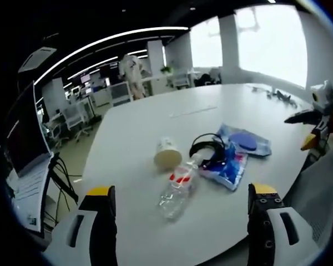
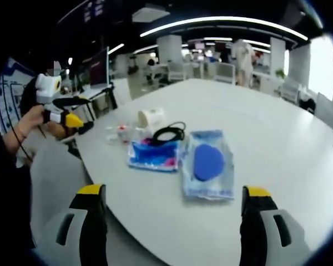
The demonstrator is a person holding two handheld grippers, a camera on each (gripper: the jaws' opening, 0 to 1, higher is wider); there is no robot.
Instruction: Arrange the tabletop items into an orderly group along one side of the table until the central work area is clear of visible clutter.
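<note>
A cluster lies near the white table's [image 1: 155,119] front edge. In the left gripper view it holds a paper cup [image 1: 167,154] on its side, a clear plastic bottle [image 1: 178,190] lying flat, a coiled black cable [image 1: 208,148], a blue-and-pink packet [image 1: 228,167] and a clear bag with a blue disc [image 1: 247,141]. My left gripper [image 1: 181,191] hangs open just short of the bottle. In the right gripper view the bag with the disc [image 2: 208,163] is nearest, then the packet [image 2: 152,155], cable [image 2: 167,133], cup [image 2: 151,117] and bottle [image 2: 119,133]. My right gripper [image 2: 173,191] is open, holding nothing.
The other gripper [image 1: 305,130] enters from the right, and a hand holds the left gripper [image 2: 76,111] at the table's corner. A monitor [image 1: 28,138] stands left of the table. Small dark items [image 1: 280,95] lie at the far right edge. A person [image 1: 134,72] stands far back.
</note>
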